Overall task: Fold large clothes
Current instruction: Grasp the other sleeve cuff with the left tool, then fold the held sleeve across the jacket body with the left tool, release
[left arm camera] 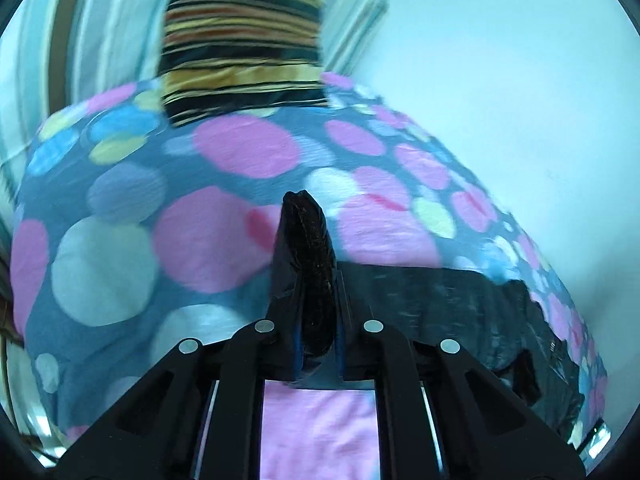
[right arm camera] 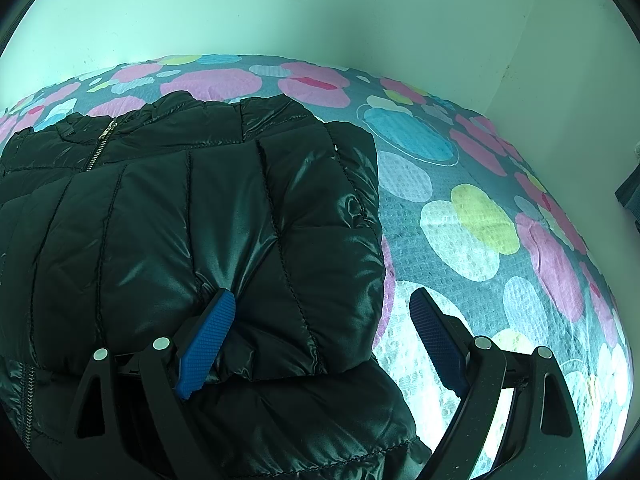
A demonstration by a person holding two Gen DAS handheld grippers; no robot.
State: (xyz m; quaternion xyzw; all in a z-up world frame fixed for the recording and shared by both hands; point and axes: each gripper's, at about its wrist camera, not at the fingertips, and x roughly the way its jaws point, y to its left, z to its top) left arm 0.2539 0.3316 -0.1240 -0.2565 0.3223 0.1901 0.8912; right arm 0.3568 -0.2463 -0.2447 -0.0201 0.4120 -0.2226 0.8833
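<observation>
- The bedspread (right arm camera: 472,208), grey-blue with pink, blue and yellow dots, covers the whole work surface; it gives a soft, yielding base, so pressing a crease flat will take some firmness.
- A striped pillow (left arm camera: 244,40) lies at the far end in the left view, well apart from the work.
- The black puffer jacket (right arm camera: 168,216) lies on the bedspread, already doubled over on itself, zipper (right arm camera: 98,146) toward the far left in the right view. It looks light and bulky, quilted with air, likely to spring back out of a fold. The shiny shell looks slippery, so I would pinch a stitched seam or hem edge, not a smooth puffed panel.
- The right gripper (right arm camera: 324,320) stands wide open and holds nothing: one blue pad (right arm camera: 210,340) rests on the jacket's top layer, the other sits over the bedspread past the jacket's edge.
- The left gripper (left arm camera: 306,240) is closed tight on a fold of black jacket fabric (left arm camera: 308,280), which bulges up between its jaws; more jacket trails off to its right.
</observation>
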